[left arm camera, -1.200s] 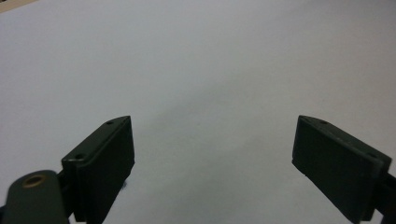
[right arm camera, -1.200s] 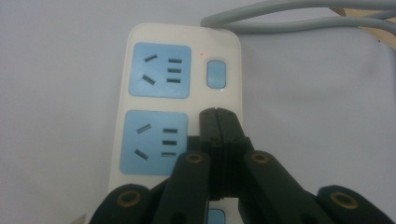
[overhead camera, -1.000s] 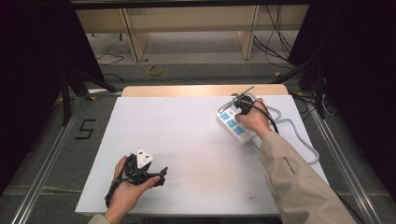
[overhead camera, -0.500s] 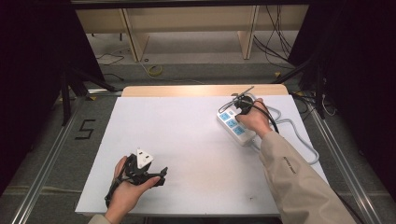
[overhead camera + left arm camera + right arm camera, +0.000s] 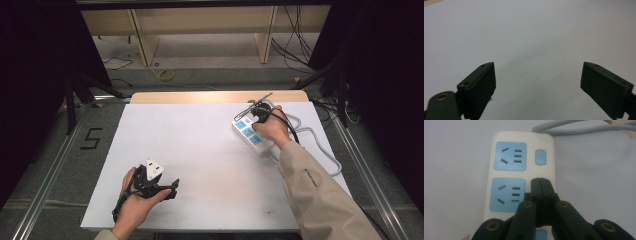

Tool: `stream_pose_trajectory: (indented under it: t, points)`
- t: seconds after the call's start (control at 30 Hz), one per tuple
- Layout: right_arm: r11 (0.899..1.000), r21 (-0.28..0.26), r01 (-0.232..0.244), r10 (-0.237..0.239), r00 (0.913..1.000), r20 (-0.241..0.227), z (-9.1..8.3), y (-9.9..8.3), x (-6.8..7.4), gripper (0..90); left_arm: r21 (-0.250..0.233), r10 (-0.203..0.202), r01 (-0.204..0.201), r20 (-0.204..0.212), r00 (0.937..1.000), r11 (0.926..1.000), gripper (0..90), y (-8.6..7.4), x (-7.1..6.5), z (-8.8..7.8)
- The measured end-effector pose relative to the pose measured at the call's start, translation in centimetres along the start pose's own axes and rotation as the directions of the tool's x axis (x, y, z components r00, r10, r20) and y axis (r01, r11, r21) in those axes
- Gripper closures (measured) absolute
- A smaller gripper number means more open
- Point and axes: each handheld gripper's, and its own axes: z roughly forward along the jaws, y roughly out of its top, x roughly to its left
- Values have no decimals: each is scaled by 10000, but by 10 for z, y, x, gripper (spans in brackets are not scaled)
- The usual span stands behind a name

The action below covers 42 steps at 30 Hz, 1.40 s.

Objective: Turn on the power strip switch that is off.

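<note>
The power strip (image 5: 252,134) lies at two o'clock on the white tabletop (image 5: 200,150). The right hand-held gripper (image 5: 541,182), jaws together, presses its switch side. The left hand-held gripper (image 5: 537,82), at seven o'clock, gapes wide apart.

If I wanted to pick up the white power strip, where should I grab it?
Probably across its narrow middle, coming straight down: the power strip lies flat, long and slim, so open jaws could span its two long sides. Its grey cable leaves the far end, so stay off that end.

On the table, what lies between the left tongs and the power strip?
Nothing: in the high view the white table top is bare between the left tongs and the power strip. The left gripper view also shows bare white surface ahead.
</note>
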Motion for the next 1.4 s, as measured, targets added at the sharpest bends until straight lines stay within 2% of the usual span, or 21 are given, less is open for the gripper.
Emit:
stream_pose_trajectory:
  t: [0.63,0.7,0.93,1.4]
  points:
    - [9996,-210,-177,178,9998,48,0,-3,0,900,19,9,-9,10,10000,10000,125,0,0,0]
    - [9990,-365,-255,257,9997,48,-1,-3,0,900,21,2,-2,4,10000,10000,125,0,0,0]
    - [9990,-420,-129,133,9999,100,-2,-5,2,899,39,8,-8,9,10000,10000,125,0,0,0]
    - [9965,-834,-94,99,9999,55,-14,-13,1,823,36,33,-33,7,10000,10000,127,1,-1,1]
